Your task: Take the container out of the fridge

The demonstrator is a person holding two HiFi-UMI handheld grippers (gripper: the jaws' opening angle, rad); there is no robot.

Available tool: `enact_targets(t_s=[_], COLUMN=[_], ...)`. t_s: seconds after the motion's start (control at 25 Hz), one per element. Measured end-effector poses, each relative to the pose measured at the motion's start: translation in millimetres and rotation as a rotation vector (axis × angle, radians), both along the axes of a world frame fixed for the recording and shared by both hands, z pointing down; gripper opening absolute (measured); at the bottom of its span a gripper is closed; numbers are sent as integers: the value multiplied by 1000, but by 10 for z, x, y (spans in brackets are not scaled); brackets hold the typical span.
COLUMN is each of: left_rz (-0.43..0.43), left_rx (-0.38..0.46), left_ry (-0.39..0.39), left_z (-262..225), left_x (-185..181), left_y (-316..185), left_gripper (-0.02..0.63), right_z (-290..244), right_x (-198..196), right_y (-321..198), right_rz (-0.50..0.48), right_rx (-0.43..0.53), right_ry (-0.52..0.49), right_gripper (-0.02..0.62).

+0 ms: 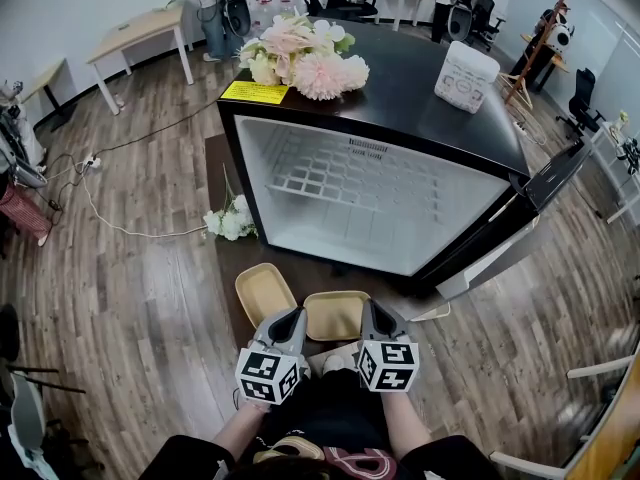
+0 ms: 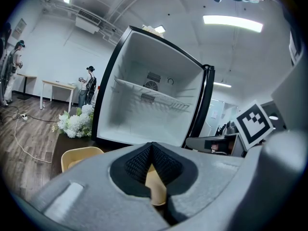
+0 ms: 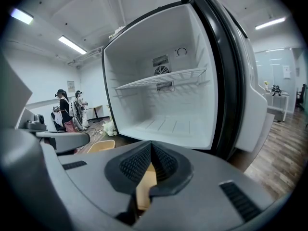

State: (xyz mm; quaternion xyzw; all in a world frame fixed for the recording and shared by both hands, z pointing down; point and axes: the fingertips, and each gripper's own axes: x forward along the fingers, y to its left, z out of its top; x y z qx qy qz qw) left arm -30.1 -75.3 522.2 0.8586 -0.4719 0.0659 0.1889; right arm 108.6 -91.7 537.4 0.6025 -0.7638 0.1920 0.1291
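A small black fridge (image 1: 470,168) stands with its door (image 1: 548,180) swung open; inside it only a wire shelf (image 1: 350,173) shows. A shallow tan container (image 1: 335,315) lies on the dark mat in front of it, between my two grippers. My left gripper (image 1: 297,315) is at its left edge and my right gripper (image 1: 368,310) at its right edge. Both look shut, pads meeting at the tips (image 2: 153,148) (image 3: 151,148). A strip of the tan container (image 2: 155,184) (image 3: 144,186) shows in the gap behind each pair of pads. Whether the pads pinch its wall I cannot tell.
A second tan container (image 1: 263,293) lies just left of the first. White flowers (image 1: 230,220) lie on the floor at the fridge's left corner. A pink bouquet (image 1: 300,56) and a white box (image 1: 466,76) sit on top. People stand by desks far behind.
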Motion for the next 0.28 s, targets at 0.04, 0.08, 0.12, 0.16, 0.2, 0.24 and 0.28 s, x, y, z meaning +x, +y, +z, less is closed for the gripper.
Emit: enact_targets(t_s=[0.04, 0.08, 0.12, 0.16, 0.2, 0.24, 0.28], left_rz=[1, 1, 2, 2, 1, 0, 0], left_rx=[-1, -3, -4, -5, -7, -9, -10], left_ry=[-1, -2, -2, -3, -4, -5, -5], left_z=[8, 15, 22, 28, 34, 40, 45], left_x=[6, 12, 17, 19, 19, 18, 15], left_y=[-4, -8, -11, -13, -15, -16, -18], left_gripper=[8, 9, 8, 8, 8, 8, 8], right_z=[6, 12, 18, 24, 31, 37, 43], right_x=[5, 11, 17, 21, 23, 24, 25], right_y=[-5, -9, -11, -12, -11, -9, -8], right_rz=[0, -1, -1, -1, -1, -2, -2], right_rx=[-1, -2, -4, -6, -8, -10, -12], right_ry=[0, 1, 2, 3, 5, 7, 9], right_gripper=[6, 6, 6, 6, 6, 6, 6])
